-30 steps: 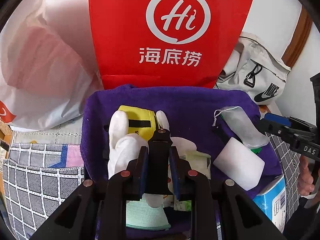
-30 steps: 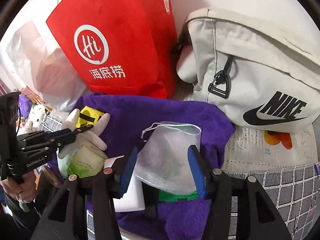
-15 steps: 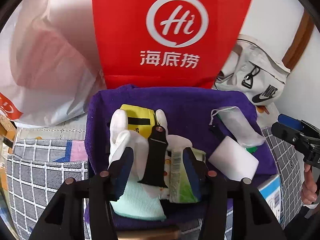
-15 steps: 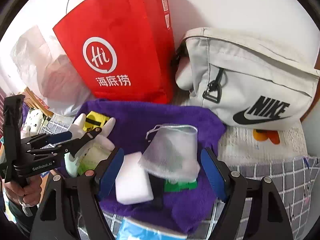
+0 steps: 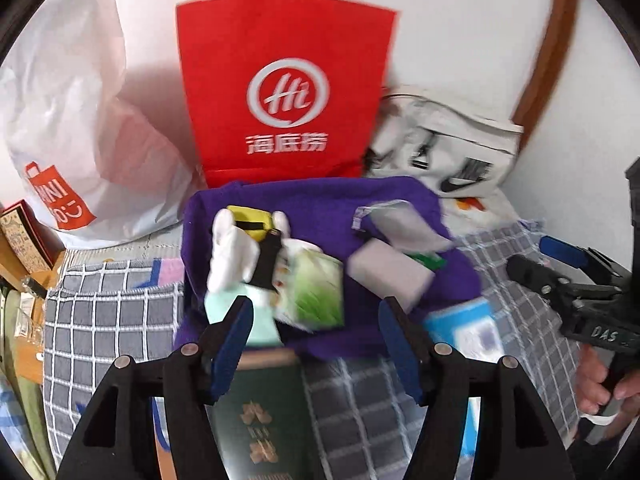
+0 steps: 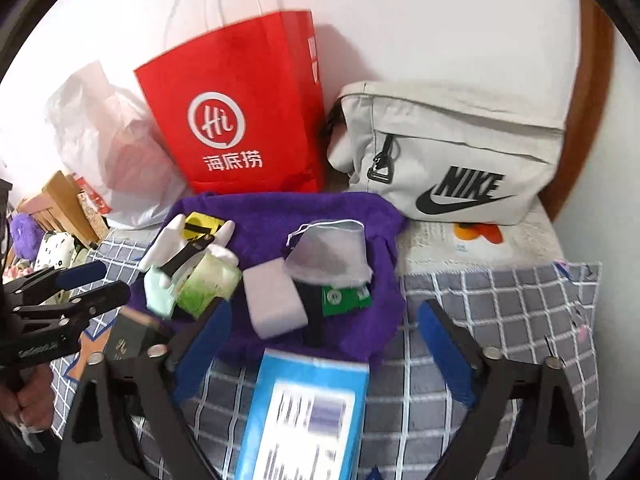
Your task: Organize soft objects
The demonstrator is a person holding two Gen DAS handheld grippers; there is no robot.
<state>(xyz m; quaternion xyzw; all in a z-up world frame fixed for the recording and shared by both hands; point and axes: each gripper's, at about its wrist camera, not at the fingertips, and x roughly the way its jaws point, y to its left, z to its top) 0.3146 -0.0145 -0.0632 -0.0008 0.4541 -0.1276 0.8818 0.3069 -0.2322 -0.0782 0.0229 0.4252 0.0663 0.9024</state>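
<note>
A purple towel (image 5: 320,200) (image 6: 280,212) lies spread on the checked bedcover and carries a white glove (image 5: 232,252) (image 6: 164,240), a black strap (image 5: 266,260) (image 6: 184,254), a yellow pouch (image 5: 248,222) (image 6: 202,222), a green tissue pack (image 5: 320,288) (image 6: 208,286), a white sponge (image 5: 390,276) (image 6: 272,300), a mesh drawstring bag (image 5: 404,226) (image 6: 332,252) and a green packet (image 6: 346,298). My left gripper (image 5: 318,344) is open and empty, in front of the towel. My right gripper (image 6: 326,344) is open and empty, also in front of the towel.
A red paper bag (image 5: 284,100) (image 6: 240,116), a white plastic bag (image 5: 76,132) and a grey Nike bag (image 6: 452,152) stand against the wall behind. A blue tissue pack (image 6: 308,412) and a dark green booklet (image 5: 260,420) lie on the checked cover (image 6: 500,312) near me.
My left gripper opened, let go of the black strap and pulled back from the towel. My right gripper opened wider and also drew back, leaving the mesh bag on the towel.
</note>
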